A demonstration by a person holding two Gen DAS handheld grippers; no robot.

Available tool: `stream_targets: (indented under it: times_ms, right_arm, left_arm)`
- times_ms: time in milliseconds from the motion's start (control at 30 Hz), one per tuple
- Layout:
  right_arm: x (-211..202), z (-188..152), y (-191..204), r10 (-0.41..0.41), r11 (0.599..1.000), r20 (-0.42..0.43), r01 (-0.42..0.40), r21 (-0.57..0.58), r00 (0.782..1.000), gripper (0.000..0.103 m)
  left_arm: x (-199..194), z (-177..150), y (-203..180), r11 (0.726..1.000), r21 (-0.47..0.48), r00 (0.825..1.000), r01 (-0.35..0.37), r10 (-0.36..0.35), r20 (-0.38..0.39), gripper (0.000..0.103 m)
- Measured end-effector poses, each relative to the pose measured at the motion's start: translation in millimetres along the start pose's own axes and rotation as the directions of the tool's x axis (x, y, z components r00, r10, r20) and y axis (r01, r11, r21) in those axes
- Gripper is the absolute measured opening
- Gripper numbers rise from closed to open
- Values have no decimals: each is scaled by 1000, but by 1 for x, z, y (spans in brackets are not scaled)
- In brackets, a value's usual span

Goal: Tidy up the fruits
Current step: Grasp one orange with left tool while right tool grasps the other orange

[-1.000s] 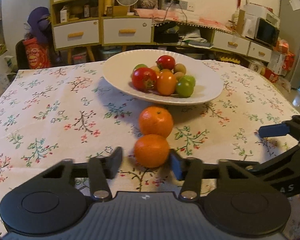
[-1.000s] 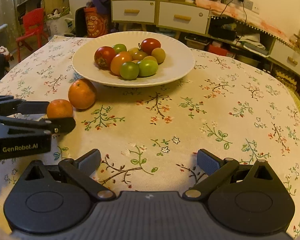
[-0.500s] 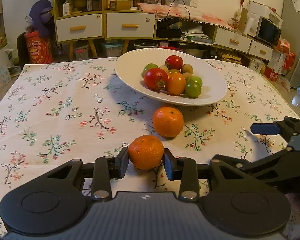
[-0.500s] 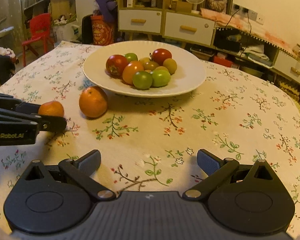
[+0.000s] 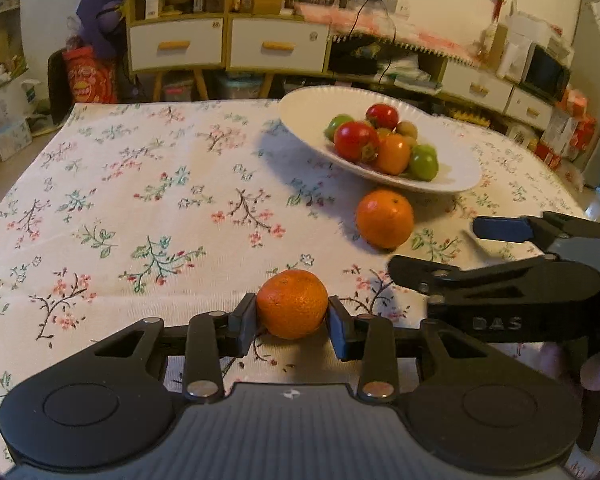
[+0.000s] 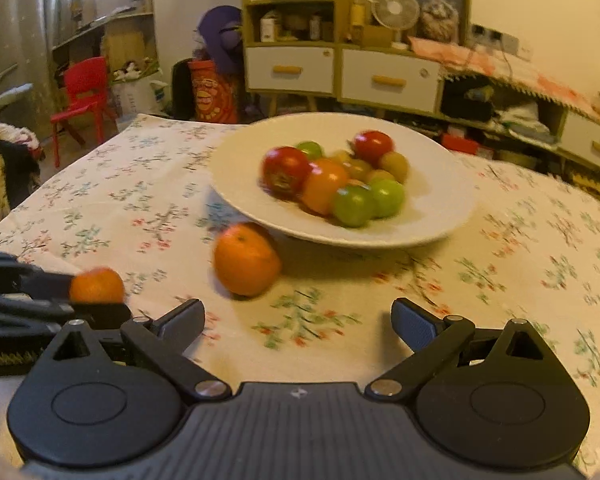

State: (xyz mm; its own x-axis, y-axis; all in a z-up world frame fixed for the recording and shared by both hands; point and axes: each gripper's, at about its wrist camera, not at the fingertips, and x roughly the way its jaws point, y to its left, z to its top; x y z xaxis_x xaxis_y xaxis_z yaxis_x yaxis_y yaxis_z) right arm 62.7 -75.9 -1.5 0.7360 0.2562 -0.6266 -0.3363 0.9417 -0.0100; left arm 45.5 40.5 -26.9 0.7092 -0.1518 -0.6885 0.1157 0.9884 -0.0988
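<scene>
My left gripper (image 5: 292, 322) is shut on a small orange mandarin (image 5: 292, 304), held just above the flowered tablecloth; it also shows at the left of the right wrist view (image 6: 97, 285). A second, larger orange (image 5: 385, 218) lies on the cloth beside the white plate (image 5: 452, 176), and shows in the right wrist view (image 6: 246, 265). The plate (image 6: 432, 216) holds several red, orange and green fruits (image 6: 328, 184). My right gripper (image 6: 298, 322) is open and empty, low over the cloth, with the larger orange ahead and to its left. It appears at the right of the left wrist view (image 5: 500, 240).
The table carries a flowered tablecloth (image 5: 140, 208). Behind the table stand drawer cabinets (image 5: 228, 44), a fan (image 6: 396, 8) and shelves. A red child's chair (image 6: 82, 96) stands at the left beyond the table edge.
My left gripper closed on the small mandarin and has swung left with it. My right gripper has moved forward and left toward the larger orange; its view is blurred from motion.
</scene>
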Motion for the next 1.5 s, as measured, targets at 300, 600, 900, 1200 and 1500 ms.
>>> stream_targets:
  times_ms: [300, 600, 900, 1200, 1500]
  right_arm:
    - [6, 3, -5, 11, 1000, 41, -12, 10, 999, 88]
    - [10, 7, 4, 82, 997, 52, -81, -17, 995, 73]
    - [15, 10, 9, 101, 995, 36, -100, -30, 994, 56]
    - [17, 12, 9, 98, 995, 36, -97, -26, 995, 39]
    - [12, 10, 6, 96, 995, 23, -96, -24, 995, 38]
  left_arm:
    - [5, -13, -13, 996, 89, 999, -30, 31, -9, 103]
    - [1, -16, -9, 998, 51, 999, -44, 43, 17, 103]
    - [-6, -16, -1, 995, 9, 993, -96, 95, 68, 72]
    - [-7, -14, -5, 998, 17, 995, -59, 58, 77, 42]
    - [-7, -12, -6, 998, 3, 996, -67, 66, 65, 41]
